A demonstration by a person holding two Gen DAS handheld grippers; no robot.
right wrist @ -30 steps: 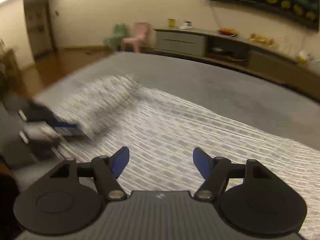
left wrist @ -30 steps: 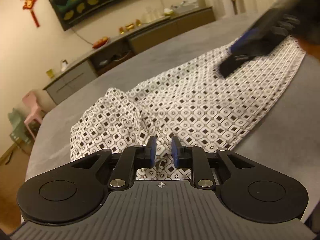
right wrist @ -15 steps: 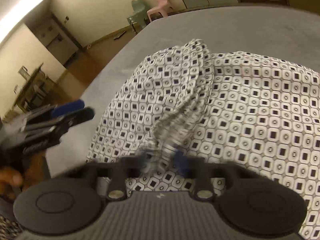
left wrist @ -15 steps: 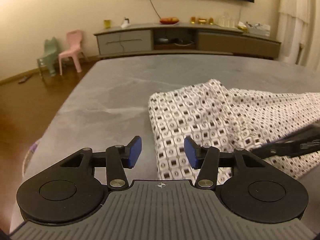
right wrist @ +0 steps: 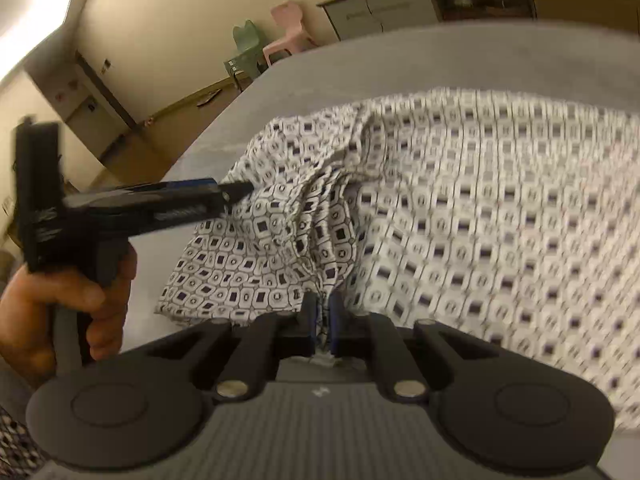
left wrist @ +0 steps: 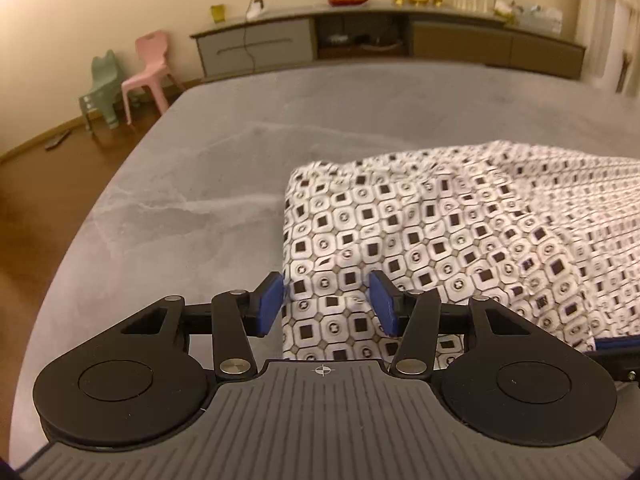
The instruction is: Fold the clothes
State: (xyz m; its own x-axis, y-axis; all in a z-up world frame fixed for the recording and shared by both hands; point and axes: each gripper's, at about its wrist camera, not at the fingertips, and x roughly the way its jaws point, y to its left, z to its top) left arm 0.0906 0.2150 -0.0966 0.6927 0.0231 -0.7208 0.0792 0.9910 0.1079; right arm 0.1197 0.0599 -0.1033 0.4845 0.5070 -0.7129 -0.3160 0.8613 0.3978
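A white garment with a black square print (left wrist: 440, 232) lies spread on the grey table (left wrist: 200, 200). My left gripper (left wrist: 325, 286) hovers over the garment's near left corner. Its jaws are opening, the cloth shows between the blue pads, and neither pad presses it. In the right wrist view the garment (right wrist: 480, 220) bunches into a ridge that runs down to my right gripper (right wrist: 322, 308). That gripper's jaws are closing, and its pads pinch a fold at the near edge. The left gripper (right wrist: 236, 190) reaches in from the left, held by a hand (right wrist: 60, 304).
The table's rounded left edge (left wrist: 100, 200) drops to a wooden floor. A pink chair (left wrist: 146, 68) and a green chair (left wrist: 100, 84) stand beyond it. A long sideboard (left wrist: 360, 40) runs along the far wall.
My left gripper let go of the cloth, opened and swung to the garment's left corner. My right gripper came down from open and closed on a fold at the near edge.
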